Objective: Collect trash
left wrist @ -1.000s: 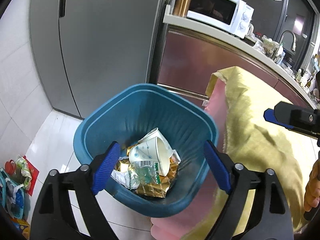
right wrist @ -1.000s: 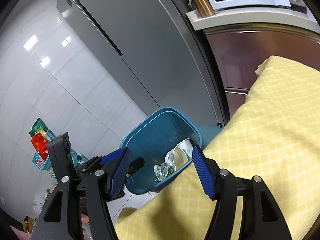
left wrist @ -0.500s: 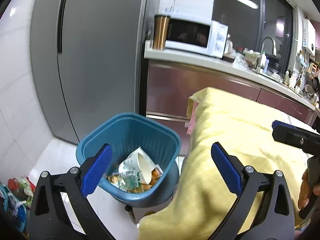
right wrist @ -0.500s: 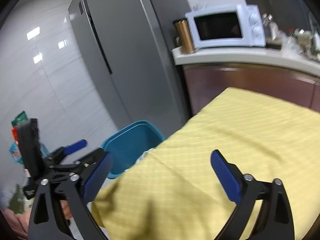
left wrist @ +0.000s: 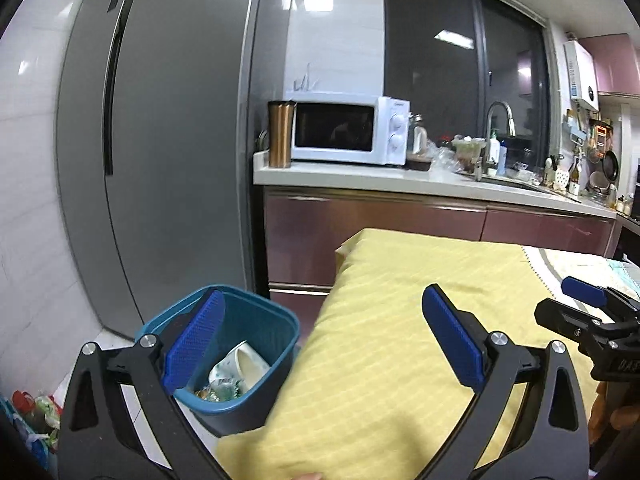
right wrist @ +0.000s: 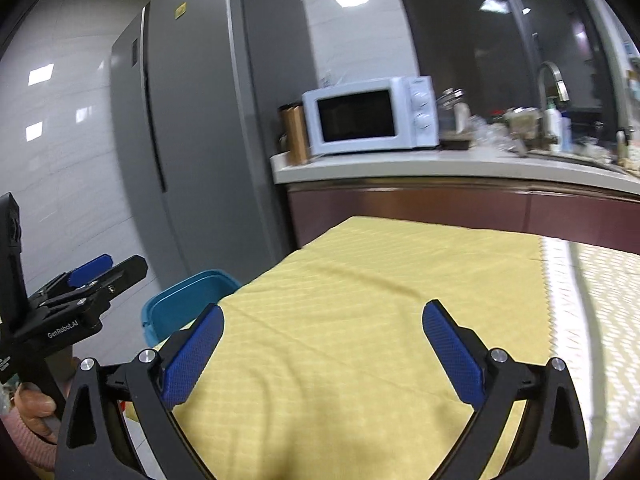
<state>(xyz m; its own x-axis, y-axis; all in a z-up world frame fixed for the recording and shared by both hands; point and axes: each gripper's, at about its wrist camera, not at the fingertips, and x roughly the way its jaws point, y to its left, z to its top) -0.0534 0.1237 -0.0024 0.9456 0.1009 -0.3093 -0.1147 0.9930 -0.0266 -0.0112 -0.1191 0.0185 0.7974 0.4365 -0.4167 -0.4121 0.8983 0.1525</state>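
Note:
A blue bin (left wrist: 256,332) stands on the floor at the table's left end, holding a white paper cup (left wrist: 244,368) and crumpled wrappers (left wrist: 218,390). It also shows in the right wrist view (right wrist: 180,308), its contents hidden. My left gripper (left wrist: 320,340) is open and empty, above the table's left edge beside the bin. My right gripper (right wrist: 322,354) is open and empty over the yellow tablecloth (right wrist: 360,320). Each gripper shows in the other's view, the right one (left wrist: 588,304) and the left one (right wrist: 100,276).
A grey fridge (left wrist: 160,160) stands behind the bin. A counter (left wrist: 400,180) carries a white microwave (left wrist: 348,128), a copper tumbler (left wrist: 280,134) and a sink with clutter. A white patterned runner (right wrist: 592,300) lies right of the cloth. Bags (left wrist: 32,416) sit on the floor at left.
Both grippers have pulled up and back from the bin, and the views tilted up to the kitchen. Both stay open and empty. The bin now sits lower and smaller.

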